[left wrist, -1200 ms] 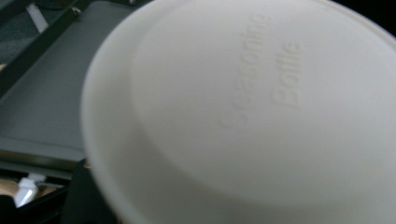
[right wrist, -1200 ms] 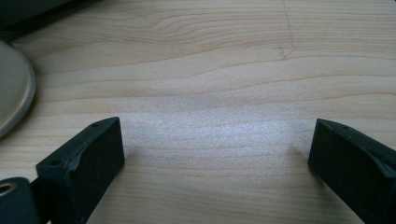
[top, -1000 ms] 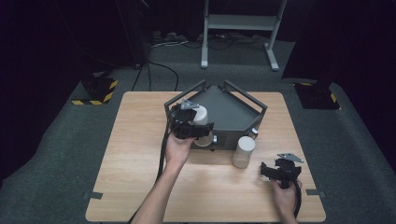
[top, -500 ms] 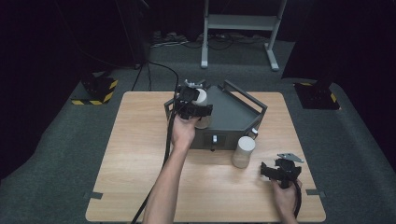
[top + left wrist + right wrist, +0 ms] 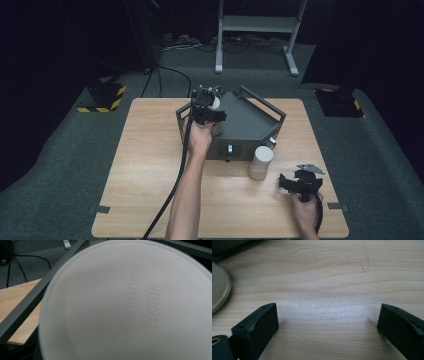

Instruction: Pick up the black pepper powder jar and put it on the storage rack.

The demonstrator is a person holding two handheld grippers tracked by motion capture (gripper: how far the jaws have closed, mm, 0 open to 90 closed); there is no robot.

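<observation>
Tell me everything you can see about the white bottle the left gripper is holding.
The white bottle looks like matte plastic, round, with raised lettering ending in "Bottle" on its flat end. The left gripper is shut on it, holding it over the near left corner of the dark grey rack, above the wooden table.

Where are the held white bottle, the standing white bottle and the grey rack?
held white bottle [image 5: 130, 307], left gripper view, embossed side
standing white bottle [image 5: 260, 162], high view, side wall
grey rack [image 5: 250, 120], high view, bare top plate
</observation>
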